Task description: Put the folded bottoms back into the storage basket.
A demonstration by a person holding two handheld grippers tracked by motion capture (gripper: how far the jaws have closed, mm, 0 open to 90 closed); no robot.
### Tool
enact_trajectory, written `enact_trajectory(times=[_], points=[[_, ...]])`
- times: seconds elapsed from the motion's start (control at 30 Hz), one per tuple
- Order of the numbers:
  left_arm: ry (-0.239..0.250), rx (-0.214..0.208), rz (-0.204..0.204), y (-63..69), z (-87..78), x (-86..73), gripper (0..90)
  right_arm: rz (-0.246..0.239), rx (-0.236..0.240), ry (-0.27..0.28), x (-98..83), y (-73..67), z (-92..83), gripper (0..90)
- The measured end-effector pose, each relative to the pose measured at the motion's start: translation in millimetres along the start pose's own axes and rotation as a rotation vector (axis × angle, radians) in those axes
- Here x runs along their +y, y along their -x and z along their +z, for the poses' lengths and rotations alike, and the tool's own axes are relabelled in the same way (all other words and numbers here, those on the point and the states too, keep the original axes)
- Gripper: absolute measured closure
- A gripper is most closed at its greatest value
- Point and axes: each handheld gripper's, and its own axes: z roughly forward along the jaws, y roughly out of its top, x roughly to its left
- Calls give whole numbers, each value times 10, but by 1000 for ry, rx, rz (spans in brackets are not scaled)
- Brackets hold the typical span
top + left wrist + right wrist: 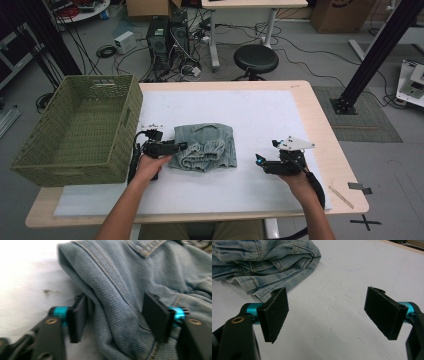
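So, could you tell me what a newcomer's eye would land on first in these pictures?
Probably the folded pale denim garment in the middle of the white mat, with the left gripper at its left edge, open jaws straddling a fold of the cloth. Next comes the big green woven basket at the table's left end. The right gripper waits open over bare mat to the garment's right.

The right gripper (327, 315) holds its two black jaws wide apart over the bare white mat (352, 290), nothing between them, while the folded denim garment (267, 262) lies at the upper left, its corner just behind the left jaw.
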Motion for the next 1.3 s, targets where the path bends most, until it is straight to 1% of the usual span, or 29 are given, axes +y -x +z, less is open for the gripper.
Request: enact_trajectory(times=[0.03, 0.1, 0.17, 0.2, 0.3, 0.33, 0.4, 0.47, 0.53, 0.6, 0.7, 0.77, 0.93, 1.1, 1.3], points=[[-4, -3, 8, 10, 11, 1, 422, 2, -1, 0, -1, 2, 3, 204], [-11, -6, 41, 43, 46, -7, 469, 2, 0, -1, 0, 4, 10, 204], [-20, -10, 50, 53, 68, -1, 510, 0, -2, -1, 4, -1, 11, 204], [-22, -13, 47, 55, 74, -1, 533, -1, 0, 0, 8, -3, 10, 204], [-33, -14, 54, 79, 92, 4, 663, 1, 0, 2, 13, -5, 7, 204], [-34, -7, 60, 96, 94, 8, 694, 1, -1, 1, 12, -4, 7, 204], [-32, 3, 85, 108, 84, 11, 720, -5, -2, 0, 7, 1, 11, 204], [-22, 11, 100, 125, 71, 10, 733, -3, -3, -3, 5, 0, 12, 204], [1, 7, 107, 130, 54, 1, 743, 2, -3, -3, 5, 0, 12, 204], [32, -6, 121, 136, 31, -8, 747, 2, -2, -3, 4, 4, 11, 204], [62, -23, 143, 136, 0, -14, 751, -1, -3, -1, 1, 11, 9, 204], [88, -38, 151, 146, -29, -6, 754, 2, -2, 0, -1, 10, 6, 204], [158, -86, 182, 212, -101, 32, 760, 5, -4, -3, -6, 19, -3, 204], [176, -115, 203, 263, -138, 62, 762, 5, -5, -1, -9, 21, -7, 204], [208, -157, 253, 360, -189, 83, 766, 5, -6, -3, -13, 26, -5, 204]])
